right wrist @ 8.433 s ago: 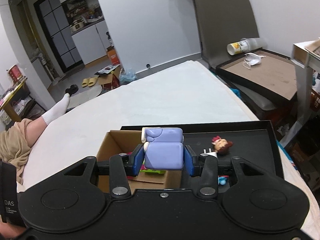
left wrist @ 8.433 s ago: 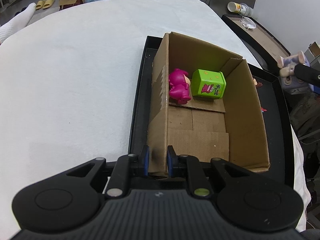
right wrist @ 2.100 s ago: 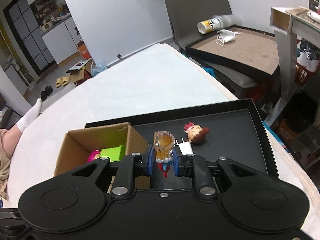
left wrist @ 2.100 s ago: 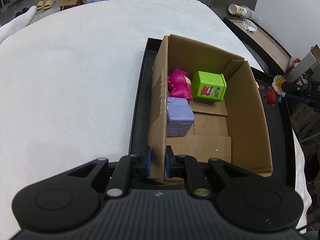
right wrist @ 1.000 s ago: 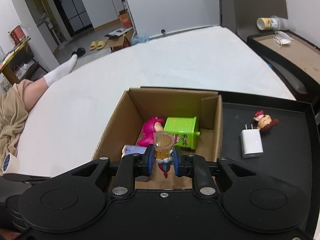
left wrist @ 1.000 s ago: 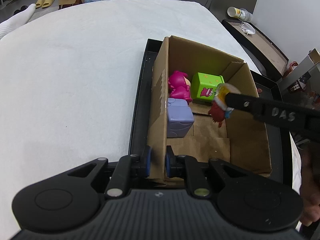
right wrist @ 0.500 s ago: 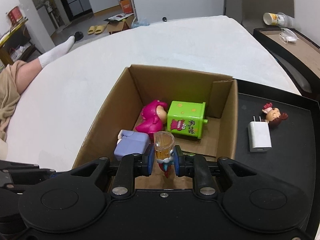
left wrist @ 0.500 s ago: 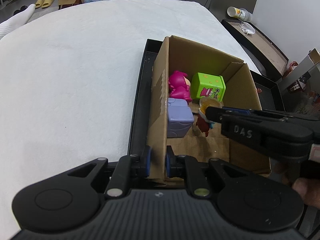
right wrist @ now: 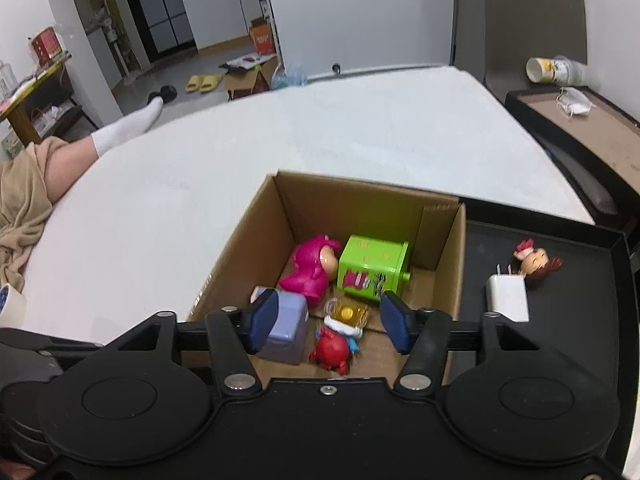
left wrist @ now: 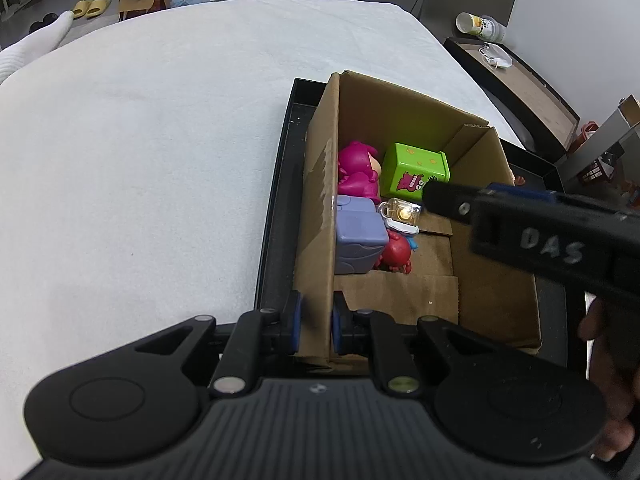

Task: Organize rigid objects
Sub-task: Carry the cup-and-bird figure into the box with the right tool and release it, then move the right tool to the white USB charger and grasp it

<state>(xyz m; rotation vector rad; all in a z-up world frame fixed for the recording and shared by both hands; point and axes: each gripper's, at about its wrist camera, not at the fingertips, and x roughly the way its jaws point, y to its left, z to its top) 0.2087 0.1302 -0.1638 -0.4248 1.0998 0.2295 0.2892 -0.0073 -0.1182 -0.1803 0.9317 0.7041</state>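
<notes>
Gripping cardboard box [left wrist: 320, 208] wall: left tool [left wrist: 316, 320]. Right tool [right wrist: 327, 322] just opened, empty, above red figure [right wrist: 334, 350].

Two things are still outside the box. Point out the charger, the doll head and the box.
charger [right wrist: 507, 298], right wrist view, white body.
doll head [right wrist: 535, 261], right wrist view, face.
box [right wrist: 372, 196], right wrist view, far wall.

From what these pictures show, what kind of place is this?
Probably a lived-in home: yellow slippers lie on the floor, kitchen-like cabinets stand behind, and toys are sorted into a cardboard box on a white table.
</notes>
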